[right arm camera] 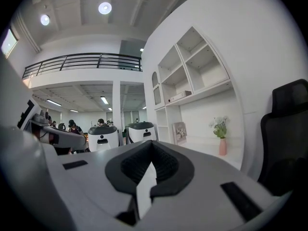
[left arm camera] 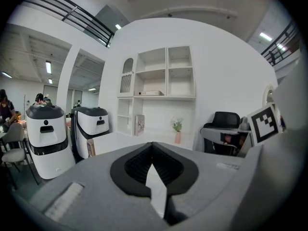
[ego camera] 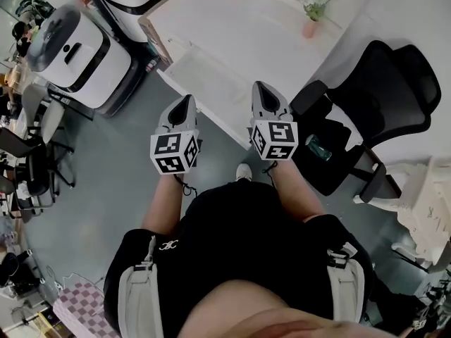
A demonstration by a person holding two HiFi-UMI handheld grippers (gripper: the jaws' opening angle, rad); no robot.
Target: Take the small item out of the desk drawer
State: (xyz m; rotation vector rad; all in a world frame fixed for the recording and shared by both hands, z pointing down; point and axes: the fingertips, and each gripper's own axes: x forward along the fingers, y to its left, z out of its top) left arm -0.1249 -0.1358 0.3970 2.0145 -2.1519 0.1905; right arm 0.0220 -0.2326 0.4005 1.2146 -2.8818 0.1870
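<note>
I stand before a white desk [ego camera: 232, 44] with both grippers held up over its near corner. My left gripper [ego camera: 187, 99] is shut with nothing in it, its tip above the desk's front edge. To its right, my right gripper [ego camera: 258, 85] is also shut and empty, a little further over the desktop. The left gripper view has the closed left gripper [left arm camera: 153, 144] aimed at the desk and wall shelves [left arm camera: 159, 73]. Through the right gripper view, the right gripper [right arm camera: 152, 142] faces the same shelves [right arm camera: 192, 76]. No open drawer or small item shows.
A black office chair [ego camera: 380, 97] stands right of the desk, with a green can [ego camera: 318, 148] on its seat. A pink vase with a plant [ego camera: 310, 25] sits on the desk's far side. White wheeled robots [ego camera: 77, 48] stand at the left, with chairs and people beyond.
</note>
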